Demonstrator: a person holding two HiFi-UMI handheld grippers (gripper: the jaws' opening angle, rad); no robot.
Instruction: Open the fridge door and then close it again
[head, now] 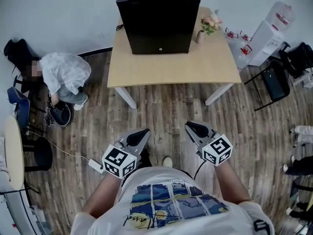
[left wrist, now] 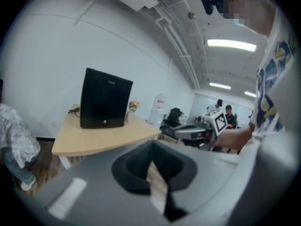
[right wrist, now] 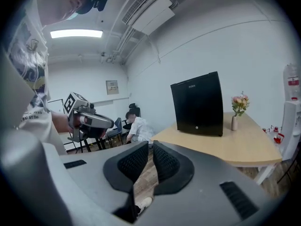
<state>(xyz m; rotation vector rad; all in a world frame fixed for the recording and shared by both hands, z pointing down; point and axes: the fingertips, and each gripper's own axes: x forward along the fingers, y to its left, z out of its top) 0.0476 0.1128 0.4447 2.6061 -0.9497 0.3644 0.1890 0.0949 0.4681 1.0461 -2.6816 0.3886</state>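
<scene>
A black mini fridge (head: 159, 18) stands at the back of a light wooden table (head: 171, 72), its door shut and facing me. Both gripper views show the fridge (left wrist: 104, 105) (right wrist: 198, 105) some way ahead. My left gripper (head: 142, 132) and right gripper (head: 192, 126) hang side by side over the wooden floor, well short of the table's front edge. Each is shut with nothing held: the left gripper's (left wrist: 151, 157) jaws meet with only a sliver of floor showing, and the right gripper's (right wrist: 150, 157) ribbed pads stand almost together.
A small vase of flowers (head: 203, 31) stands right of the fridge. A person (head: 63, 77) crouches at the left by a black chair. A water dispenser (head: 266, 40) and dark chairs (head: 276, 80) stand at the right. A cable and power strip (head: 93, 165) lie on the floor.
</scene>
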